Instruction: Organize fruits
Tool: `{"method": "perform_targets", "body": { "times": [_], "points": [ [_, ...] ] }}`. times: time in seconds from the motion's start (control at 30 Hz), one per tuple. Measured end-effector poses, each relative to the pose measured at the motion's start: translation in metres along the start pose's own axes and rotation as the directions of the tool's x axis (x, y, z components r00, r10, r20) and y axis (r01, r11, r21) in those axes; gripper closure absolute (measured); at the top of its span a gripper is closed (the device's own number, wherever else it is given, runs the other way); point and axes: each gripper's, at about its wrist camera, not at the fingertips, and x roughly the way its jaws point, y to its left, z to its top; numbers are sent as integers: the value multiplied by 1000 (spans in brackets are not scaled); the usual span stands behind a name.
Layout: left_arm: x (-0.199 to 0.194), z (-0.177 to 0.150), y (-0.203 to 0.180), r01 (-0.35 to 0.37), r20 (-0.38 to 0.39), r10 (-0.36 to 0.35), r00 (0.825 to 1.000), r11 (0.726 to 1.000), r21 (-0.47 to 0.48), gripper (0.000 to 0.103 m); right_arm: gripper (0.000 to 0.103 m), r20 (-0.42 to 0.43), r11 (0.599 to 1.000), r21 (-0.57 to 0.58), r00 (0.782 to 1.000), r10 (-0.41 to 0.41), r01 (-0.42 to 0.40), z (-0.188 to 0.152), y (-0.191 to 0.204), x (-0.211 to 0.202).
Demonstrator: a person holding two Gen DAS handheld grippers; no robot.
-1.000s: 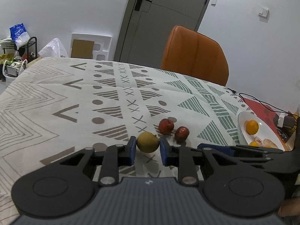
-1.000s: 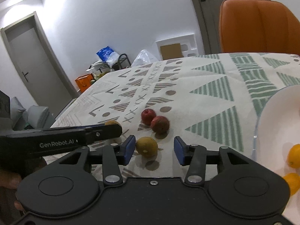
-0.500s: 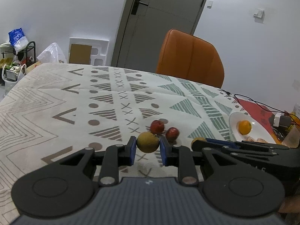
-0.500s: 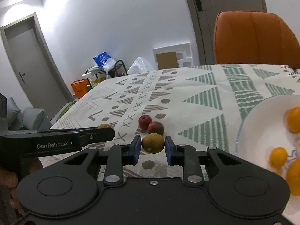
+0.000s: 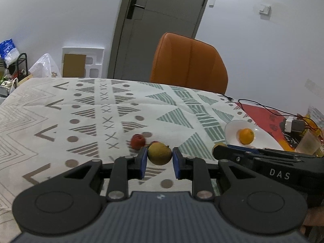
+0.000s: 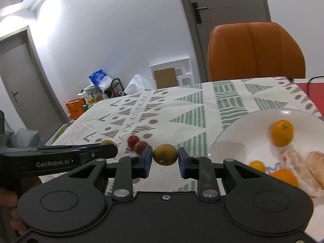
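My left gripper is shut on a yellow-green fruit and holds it above the patterned tablecloth. My right gripper is shut on a second yellow-brown fruit, also lifted, just left of the white plate. The plate holds an orange, smaller oranges and peeled pieces. Two small red fruits lie on the cloth behind the grippers; one shows in the left wrist view. The plate with an orange lies right in the left wrist view.
An orange chair stands at the table's far edge. A red mat with a cable and small items lies beyond the plate. The right gripper's body crosses the left wrist view at the right.
Both grippers have lifted with their fruits and moved right toward the plate. The right gripper, open a second ago around its fruit on the cloth, closed on it and raised it.
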Motion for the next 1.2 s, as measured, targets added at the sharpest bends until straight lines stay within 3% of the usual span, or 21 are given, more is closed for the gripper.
{"method": "perform_targets", "body": {
  "times": [0.73,1.07,1.2],
  "points": [
    [16,1,-56,60,-14,-59,998,996,73,78,77,51,993,83,994,-92,88,-3,-55,-32],
    [22,2,-75,76,-20,-74,997,992,102,78,77,70,991,100,993,-99,92,-2,-68,-33],
    [23,3,-79,73,-20,-71,997,991,112,78,65,90,991,115,993,-83,72,-2,-71,-35]
  ]
}}
